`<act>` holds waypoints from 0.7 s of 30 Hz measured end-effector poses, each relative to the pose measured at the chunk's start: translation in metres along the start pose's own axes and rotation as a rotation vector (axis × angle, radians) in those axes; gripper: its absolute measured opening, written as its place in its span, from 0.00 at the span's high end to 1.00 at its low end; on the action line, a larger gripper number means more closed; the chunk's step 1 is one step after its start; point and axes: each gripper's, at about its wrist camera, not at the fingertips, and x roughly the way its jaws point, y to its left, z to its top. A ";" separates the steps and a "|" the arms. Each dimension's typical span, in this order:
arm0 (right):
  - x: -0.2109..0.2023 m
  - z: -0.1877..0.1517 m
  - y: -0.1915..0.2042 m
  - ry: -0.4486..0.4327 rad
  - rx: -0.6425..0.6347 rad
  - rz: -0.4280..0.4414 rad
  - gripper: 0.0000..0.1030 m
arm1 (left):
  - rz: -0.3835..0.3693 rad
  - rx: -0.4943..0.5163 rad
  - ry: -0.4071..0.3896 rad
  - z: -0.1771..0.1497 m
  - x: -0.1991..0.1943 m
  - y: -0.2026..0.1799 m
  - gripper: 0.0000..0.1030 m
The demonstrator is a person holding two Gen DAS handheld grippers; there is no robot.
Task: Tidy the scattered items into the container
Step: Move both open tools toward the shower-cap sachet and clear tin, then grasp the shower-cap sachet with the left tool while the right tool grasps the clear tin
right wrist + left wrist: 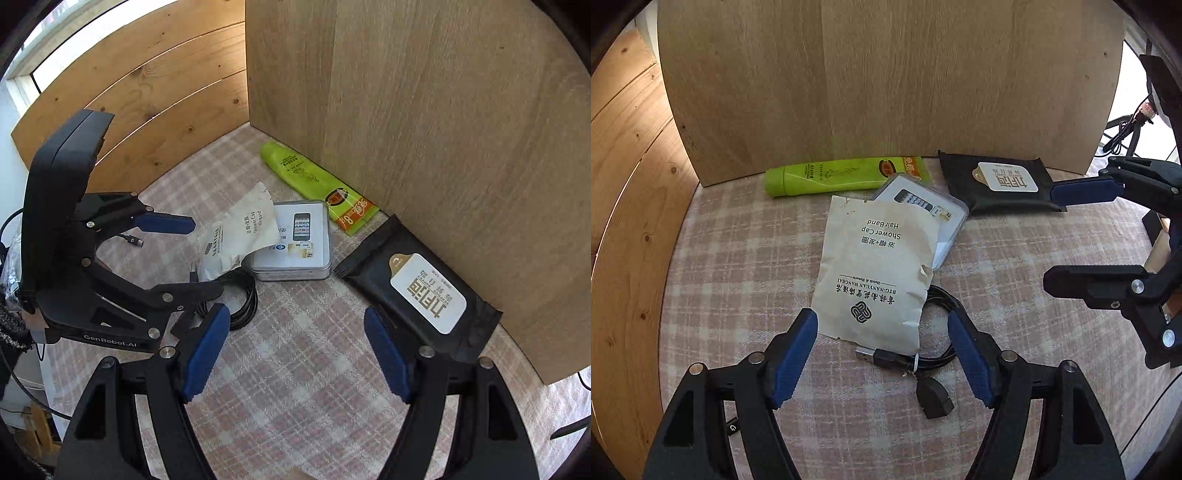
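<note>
Upright wooden board (886, 85), the largest element, stands at the back of a pink-and-white checked cloth (738, 266); a pine-plank wall (624, 184) closes the left side. No container can be identified with certainty in either view.

Left gripper (882, 328): jaws spread wide, holding nothing. Its blue pads straddle the near end of the paper sachet and the cable without evident contact. In the right wrist view the same tool (192, 254) enters from the left, its fingers well parted.

Right gripper (295, 328): jaws likewise wide apart and empty, hovering over bare cloth, with its right finger just beside the wipes pack. In the left wrist view it (1049, 236) reaches in from the right, its upper blue pad at the pack's edge; contact cannot be confirmed.

Black wet-wipes pack (1001, 182), bearing a white label, lies flat against the foot of the board.

Green tube (842, 173) lies on its side along the board, left of the pack.

Paper sachet (875, 266), printed "Shower Cap Hair Band", lies in the middle of the cloth, overlapping one corner of the tin.

Flat tin (295, 240), its lid picturing a phone, sits between the tube and the sachet.

Black USB cable (923, 362), coiled and tied, lies partly beneath the sachet's near end, both plugs exposed.
</note>
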 end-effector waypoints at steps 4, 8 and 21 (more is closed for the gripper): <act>0.026 0.008 0.003 0.023 -0.029 0.015 0.28 | 0.002 0.009 0.011 0.004 0.015 0.004 0.31; 0.044 0.017 0.007 0.030 -0.067 0.005 0.28 | -0.003 0.002 0.005 0.005 0.023 0.011 0.29; 0.081 0.041 0.010 0.069 -0.131 -0.023 0.28 | 0.016 -0.070 -0.007 -0.007 0.021 0.048 0.37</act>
